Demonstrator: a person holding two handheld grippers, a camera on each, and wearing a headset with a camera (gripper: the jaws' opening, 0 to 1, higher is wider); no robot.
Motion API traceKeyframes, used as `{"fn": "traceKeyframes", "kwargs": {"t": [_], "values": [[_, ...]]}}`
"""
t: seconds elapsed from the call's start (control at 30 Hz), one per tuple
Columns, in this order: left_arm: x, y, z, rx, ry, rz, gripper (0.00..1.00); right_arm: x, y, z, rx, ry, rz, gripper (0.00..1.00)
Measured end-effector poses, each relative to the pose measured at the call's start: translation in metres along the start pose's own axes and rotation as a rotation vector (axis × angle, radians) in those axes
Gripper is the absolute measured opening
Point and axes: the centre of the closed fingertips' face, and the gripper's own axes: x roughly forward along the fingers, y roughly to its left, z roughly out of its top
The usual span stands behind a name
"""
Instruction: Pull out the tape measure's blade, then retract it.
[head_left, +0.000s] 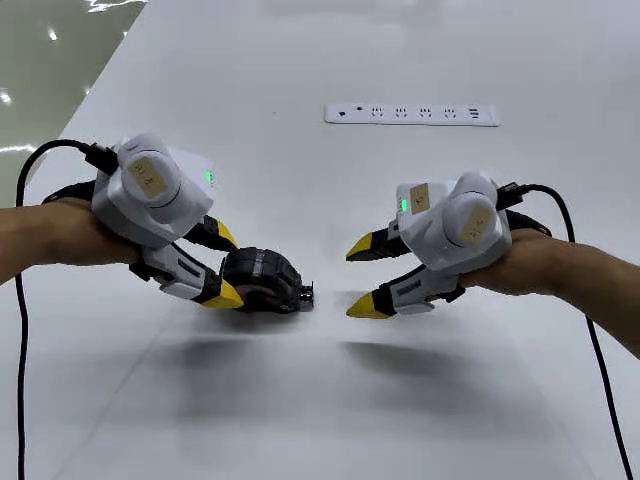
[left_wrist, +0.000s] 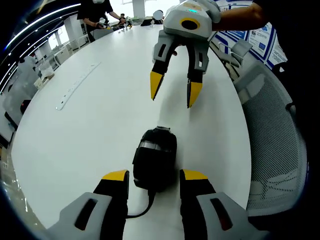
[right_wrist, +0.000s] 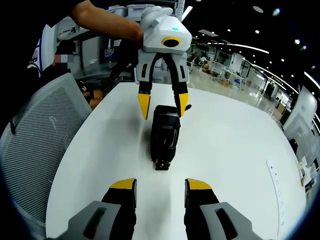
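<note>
Black against white: find the left hand-held gripper (head_left: 226, 266) at nine o'clock in the head view, pinching the dark tape measure (head_left: 265, 281) by the rear of its case, seemingly held just above the pale counter (head_left: 300, 400), to judge by the shadow beneath. Note the blade's hook (head_left: 308, 292) at the case's three o'clock end, sitting at the mouth with no blade drawn. Further right, see the right hand-held gripper (head_left: 360, 276) at three o'clock, spread wide, yellow tips aimed at that hook, near it but apart. Judged as the opening step: the approach before the pull. Calls next for closing the short gap, nipping the small hook squarely, then drawing straight away toward three o'clock while keeping the case firm. Up toward one o'clock, spot a white power strip (head_left: 411, 114), well apart.
</note>
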Motion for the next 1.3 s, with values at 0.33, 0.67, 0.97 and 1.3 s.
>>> {"fn": "traceKeyframes", "kwargs": {"t": [0.33,0.67,0.97,1.3], "values": [[0.004,0.0,-0.003,0.01,0.019,-0.019,0.3,0.021,-0.002,0.006,0.013,0.007,0.032,0.29],[0.007,0.001,-0.004,0.019,0.02,-0.026,0.26,0.037,-0.001,0.006,0.032,0.018,0.06,0.23],[0.007,0.002,-0.004,0.026,0.017,-0.028,0.24,0.048,-0.001,0.003,0.041,0.03,0.075,0.19],[0.007,0.002,-0.004,0.022,0.019,-0.034,0.24,0.057,-0.001,0.0,0.053,0.048,0.077,0.14]]}}
